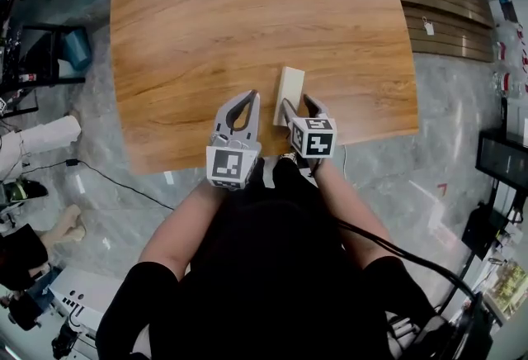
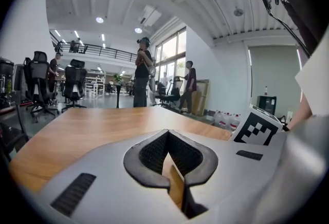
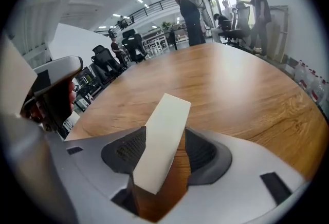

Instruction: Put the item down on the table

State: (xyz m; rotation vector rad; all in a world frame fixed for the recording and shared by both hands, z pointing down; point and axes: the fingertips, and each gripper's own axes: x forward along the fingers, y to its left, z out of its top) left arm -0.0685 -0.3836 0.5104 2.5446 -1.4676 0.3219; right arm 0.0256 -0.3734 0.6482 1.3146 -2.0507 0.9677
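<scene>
A pale cream rectangular block point(image 1: 289, 94) lies flat on the wooden table point(image 1: 190, 28) near its front edge. My right gripper point(image 1: 297, 107) sits just behind it, and the block's near end reaches in between the jaws. In the right gripper view the block point(image 3: 164, 135) lies slanted between the jaws of the right gripper point(image 3: 165, 142); bare wood shows between it and the right pad, so the jaws stand open. My left gripper point(image 1: 247, 99) hovers beside it on the left, shut and empty. Its tips meet in the left gripper view point(image 2: 167, 134).
The table's front edge point(image 1: 247, 158) runs right under both grippers. Wooden planks point(image 1: 445, 11) lie on the floor at the right. Office chairs point(image 2: 38, 81) and standing people point(image 2: 144, 71) are far beyond the table. A black cable point(image 1: 396, 251) trails at my right.
</scene>
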